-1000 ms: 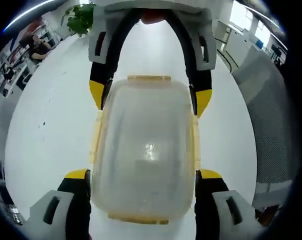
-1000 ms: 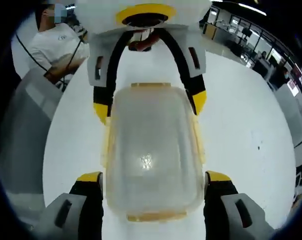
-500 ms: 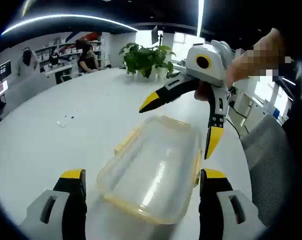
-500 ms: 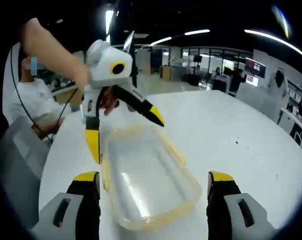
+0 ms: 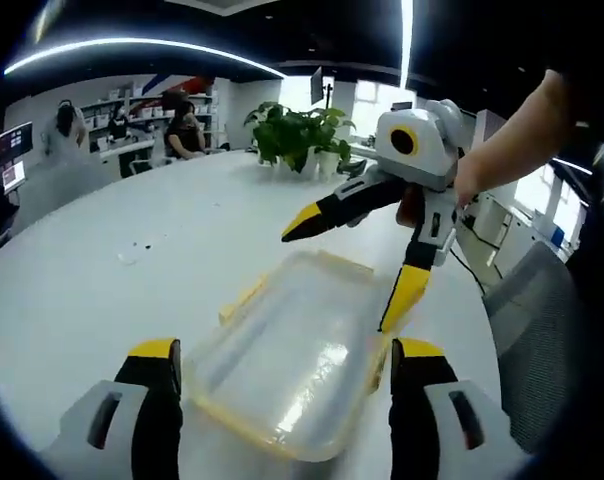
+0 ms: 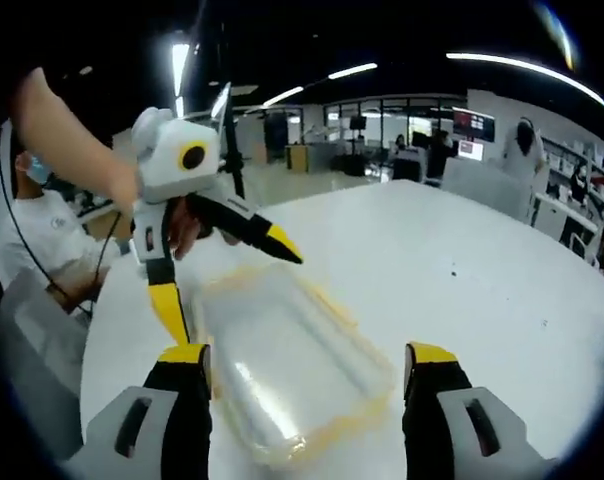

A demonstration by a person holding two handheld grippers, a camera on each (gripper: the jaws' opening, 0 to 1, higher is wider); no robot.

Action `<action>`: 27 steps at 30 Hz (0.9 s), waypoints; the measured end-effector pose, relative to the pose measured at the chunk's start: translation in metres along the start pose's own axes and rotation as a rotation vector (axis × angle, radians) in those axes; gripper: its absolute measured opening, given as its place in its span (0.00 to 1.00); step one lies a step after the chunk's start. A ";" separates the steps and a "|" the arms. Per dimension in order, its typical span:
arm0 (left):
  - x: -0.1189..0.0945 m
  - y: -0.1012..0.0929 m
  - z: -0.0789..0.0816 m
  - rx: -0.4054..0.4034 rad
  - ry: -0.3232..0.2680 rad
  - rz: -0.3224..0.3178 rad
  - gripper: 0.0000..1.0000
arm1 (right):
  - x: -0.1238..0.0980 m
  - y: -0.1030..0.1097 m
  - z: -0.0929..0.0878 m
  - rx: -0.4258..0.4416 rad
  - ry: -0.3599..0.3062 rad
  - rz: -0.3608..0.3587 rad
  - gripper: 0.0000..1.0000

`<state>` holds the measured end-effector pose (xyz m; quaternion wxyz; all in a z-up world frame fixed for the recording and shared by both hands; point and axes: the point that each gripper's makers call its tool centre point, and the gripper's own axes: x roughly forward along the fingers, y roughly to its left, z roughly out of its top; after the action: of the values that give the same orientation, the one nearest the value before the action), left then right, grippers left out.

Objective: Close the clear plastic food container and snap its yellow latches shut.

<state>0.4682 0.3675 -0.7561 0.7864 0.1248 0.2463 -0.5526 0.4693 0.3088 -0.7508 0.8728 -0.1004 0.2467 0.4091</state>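
The clear container (image 5: 297,365) blurs at its near end between the left gripper (image 5: 280,362) jaws, so its yellow latches (image 5: 242,298) cannot be judged snapped or loose. In the right gripper view, its near corner smears between the right gripper (image 6: 308,362) jaws, whose bases the edge cuts off.

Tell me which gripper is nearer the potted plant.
Right. The right gripper hangs over the container at its far end, toward the plant; the left gripper sits at the near end.
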 end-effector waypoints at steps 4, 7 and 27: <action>-0.004 -0.001 0.004 -0.049 -0.036 0.026 0.83 | -0.003 -0.002 0.004 0.054 -0.023 -0.018 0.75; -0.006 -0.001 0.000 -0.047 -0.028 0.042 0.83 | -0.004 -0.003 0.001 0.046 -0.011 -0.046 0.76; -0.033 -0.005 -0.005 -0.125 -0.078 0.125 0.79 | -0.029 0.007 0.004 0.096 -0.064 -0.065 0.79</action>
<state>0.4534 0.3950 -0.7425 0.8346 0.0688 0.2412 -0.4905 0.4493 0.2957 -0.7318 0.8969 -0.0533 0.2343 0.3712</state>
